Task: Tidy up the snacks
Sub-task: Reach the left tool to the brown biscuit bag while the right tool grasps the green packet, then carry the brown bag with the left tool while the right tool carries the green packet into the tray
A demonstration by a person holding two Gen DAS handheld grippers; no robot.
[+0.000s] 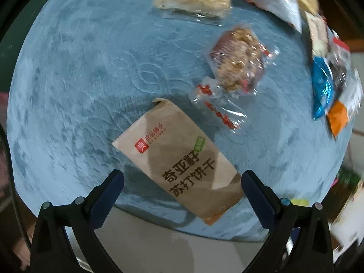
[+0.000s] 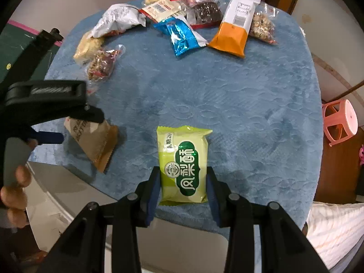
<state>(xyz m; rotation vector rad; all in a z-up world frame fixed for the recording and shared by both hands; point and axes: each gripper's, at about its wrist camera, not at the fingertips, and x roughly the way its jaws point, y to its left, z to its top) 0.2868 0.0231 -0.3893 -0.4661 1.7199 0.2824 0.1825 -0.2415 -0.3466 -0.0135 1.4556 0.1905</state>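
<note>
Through the left wrist camera we see a blue plush cloth [image 1: 91, 79] under scattered snacks. Our left gripper [image 1: 182, 186] hangs with its jaws spread wide over a brown cracker packet [image 1: 179, 159], not touching it.

From the right wrist, the same cloth fills the view; our right gripper [image 2: 183, 182] is clamped on a green pastry packet [image 2: 183, 163] near the cloth's front edge.

- The brown paper packet [image 1: 179, 161] carries large dark characters 奇亚籽 苏打饼干, a red square logo with a white character, and a small green tag too blurred to read.
- The green packet [image 2: 183, 163] reads 凤梨酥 in white on dark green, with a round emblem beside it.
</note>
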